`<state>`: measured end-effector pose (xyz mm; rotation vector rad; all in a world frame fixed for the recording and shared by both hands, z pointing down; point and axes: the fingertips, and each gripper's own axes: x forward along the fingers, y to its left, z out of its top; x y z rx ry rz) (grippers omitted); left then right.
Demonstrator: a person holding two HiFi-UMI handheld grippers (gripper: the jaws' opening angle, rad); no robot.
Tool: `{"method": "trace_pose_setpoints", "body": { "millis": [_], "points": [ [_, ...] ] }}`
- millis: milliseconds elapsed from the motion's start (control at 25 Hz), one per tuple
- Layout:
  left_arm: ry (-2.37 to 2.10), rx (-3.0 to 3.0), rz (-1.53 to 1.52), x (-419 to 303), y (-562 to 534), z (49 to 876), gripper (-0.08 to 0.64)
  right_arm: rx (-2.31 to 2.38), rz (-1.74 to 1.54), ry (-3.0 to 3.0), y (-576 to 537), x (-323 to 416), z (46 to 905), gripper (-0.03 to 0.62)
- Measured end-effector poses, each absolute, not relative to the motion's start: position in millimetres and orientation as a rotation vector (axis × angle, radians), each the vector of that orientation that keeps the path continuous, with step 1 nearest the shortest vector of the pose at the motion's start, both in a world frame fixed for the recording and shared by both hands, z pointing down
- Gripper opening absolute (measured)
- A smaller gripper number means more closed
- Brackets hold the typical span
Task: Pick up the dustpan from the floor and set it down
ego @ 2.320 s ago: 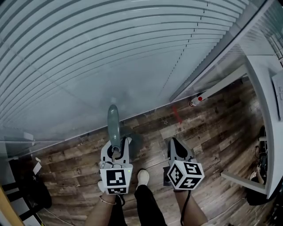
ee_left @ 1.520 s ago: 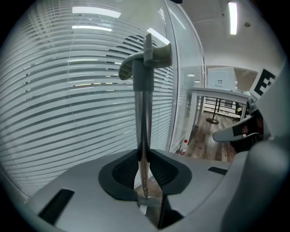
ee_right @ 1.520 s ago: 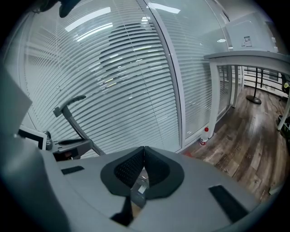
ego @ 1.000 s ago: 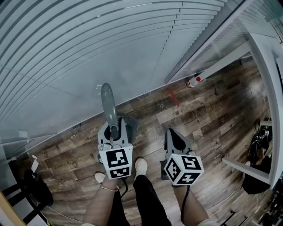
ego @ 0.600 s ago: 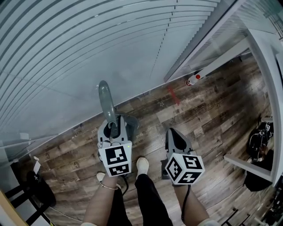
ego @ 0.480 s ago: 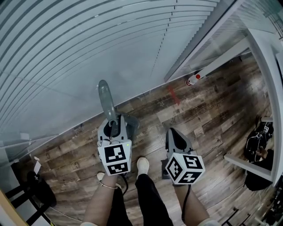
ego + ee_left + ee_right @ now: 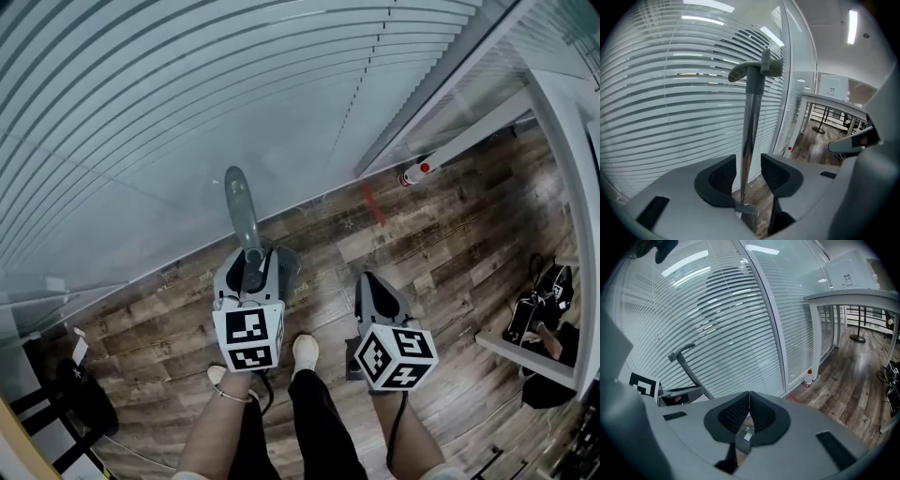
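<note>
My left gripper jaws opening, dustpan pole between them. Pole looks thin, hard, slippery, light: grab middle. My right gripper closed, empty.

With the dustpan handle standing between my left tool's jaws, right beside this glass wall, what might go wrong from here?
The left tool is opening its jaws and the upright dustpan handle stands loose between them, so it may topple once unsupported. Falling forward, it would strike the glass wall with blinds; falling back, it would hit your shoe. Withdrawing the tool sideways might snag the handle and tip it.
</note>
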<state>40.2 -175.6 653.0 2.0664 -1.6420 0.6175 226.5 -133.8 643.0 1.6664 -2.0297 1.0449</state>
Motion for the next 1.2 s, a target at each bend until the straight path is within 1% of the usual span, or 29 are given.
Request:
{"method": "trace_pose_setpoints", "body": {
  "millis": [240, 440, 560, 720, 840, 920, 960, 1080, 1200],
  "points": [
    [-1.62, 1.974, 0.541, 24, -146, 648, 0.179, 1.673, 1.051, -2.04, -134, 217, 629, 0.032],
    [-1.619, 1.91, 0.503, 2, -104, 618, 0.174, 1.679, 1.058, -2.034, -125, 205, 602, 0.032],
    [-1.658, 1.919, 0.443, -18, -94, 579, 0.132, 1.665, 0.965, -2.035, -119, 195, 578, 0.032],
    [-1.69, 1.98, 0.31, -44, -104, 511, 0.121, 1.68, 0.889, -2.049, -115, 176, 536, 0.032],
    [-1.709, 2.054, 0.238, -63, -111, 456, 0.093, 1.711, 0.865, -2.076, -113, 155, 496, 0.032],
    [-1.717, 2.086, 0.208, -71, -108, 425, 0.087, 1.724, 0.849, -2.099, -107, 144, 470, 0.032],
    [-1.713, 2.1, 0.196, -72, -106, 413, 0.084, 1.73, 0.835, -2.108, -105, 140, 457, 0.032],
    [-1.671, 2.136, 0.159, -71, -100, 386, 0.046, 1.758, 0.779, -2.112, -99, 132, 428, 0.032],
    [-1.658, 2.151, 0.162, -90, -103, 367, 0.025, 1.817, 0.76, -2.128, -105, 110, 404, 0.032]
  ]
}}
